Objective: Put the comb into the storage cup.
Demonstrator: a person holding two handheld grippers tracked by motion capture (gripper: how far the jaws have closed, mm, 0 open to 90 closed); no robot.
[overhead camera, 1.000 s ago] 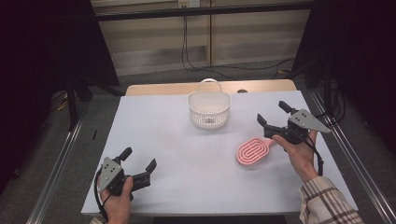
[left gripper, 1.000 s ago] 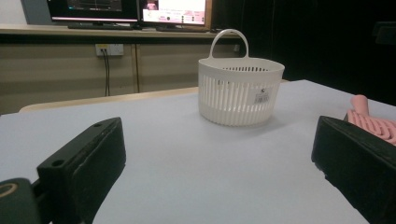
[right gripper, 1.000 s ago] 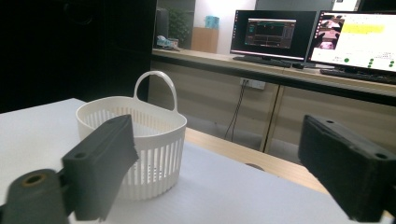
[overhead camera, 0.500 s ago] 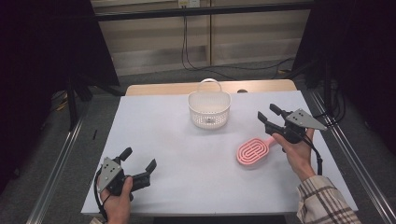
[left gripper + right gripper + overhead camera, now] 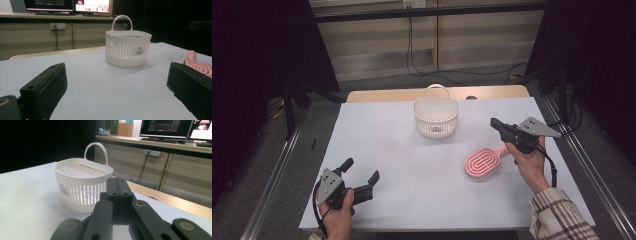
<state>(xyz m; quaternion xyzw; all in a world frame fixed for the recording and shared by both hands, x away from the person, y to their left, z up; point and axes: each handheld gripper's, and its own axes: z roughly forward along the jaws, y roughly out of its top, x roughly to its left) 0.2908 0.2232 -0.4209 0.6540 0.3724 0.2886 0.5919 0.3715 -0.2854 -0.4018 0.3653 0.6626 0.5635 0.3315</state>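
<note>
White basket between two open black jaws

The slotted white basket (image 5: 128,48) stands upright on the pale table (image 5: 100,85); a pink brush (image 5: 200,65) lies at the right, partly hidden behind the right jaw.

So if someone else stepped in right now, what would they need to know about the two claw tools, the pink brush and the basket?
Right gripper: jaws have just closed, shut on nothing, held above the table beside the brush's handle.
Left gripper: open, empty, near the front left.
Pink brush: flat on the table, untouched.
White basket: upright at the far middle, looks empty.
Done: nothing moved. Left, likely: pick up the brush, put it in the basket.
</note>
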